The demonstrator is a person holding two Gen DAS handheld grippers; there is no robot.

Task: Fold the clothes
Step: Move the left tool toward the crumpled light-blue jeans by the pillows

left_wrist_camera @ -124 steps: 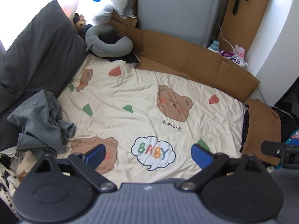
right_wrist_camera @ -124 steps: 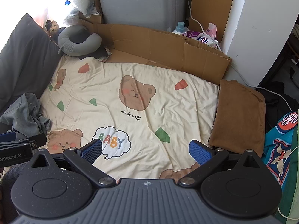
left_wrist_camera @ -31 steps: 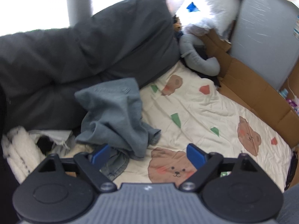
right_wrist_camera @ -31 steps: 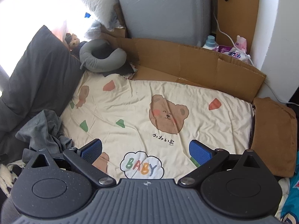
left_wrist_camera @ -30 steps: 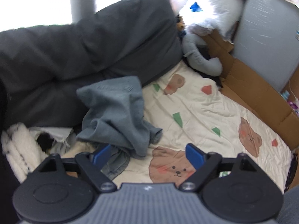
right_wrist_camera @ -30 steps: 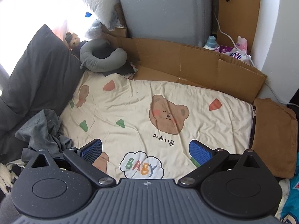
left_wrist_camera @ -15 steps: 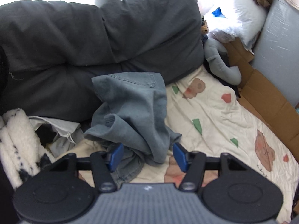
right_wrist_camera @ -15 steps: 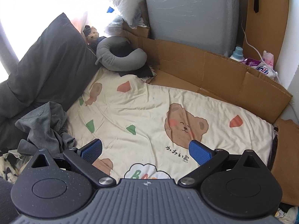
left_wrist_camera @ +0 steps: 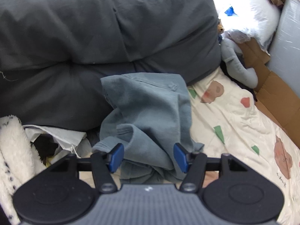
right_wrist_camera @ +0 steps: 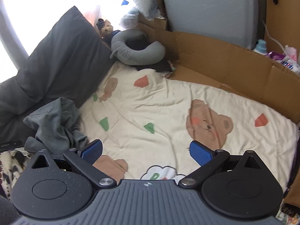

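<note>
A crumpled grey-blue garment lies heaped at the left edge of the cream bear-print blanket, against the dark pillows. My left gripper is low over its near end. The jaws are narrowed, with a bunched fold between the blue pads; the pads flank the cloth without visibly pinching it. In the right wrist view the same garment sits at the far left. My right gripper hangs open above the blanket with nothing between its fingers.
Big dark grey pillows line the left side. A grey neck pillow and a cardboard wall close the far side. A white fluffy item and pale crumpled cloth lie left of the garment.
My left gripper has dropped and moved in onto the garment, and its jaws have narrowed around a fold. The right gripper has sunk lower and swung left over the blanket.
</note>
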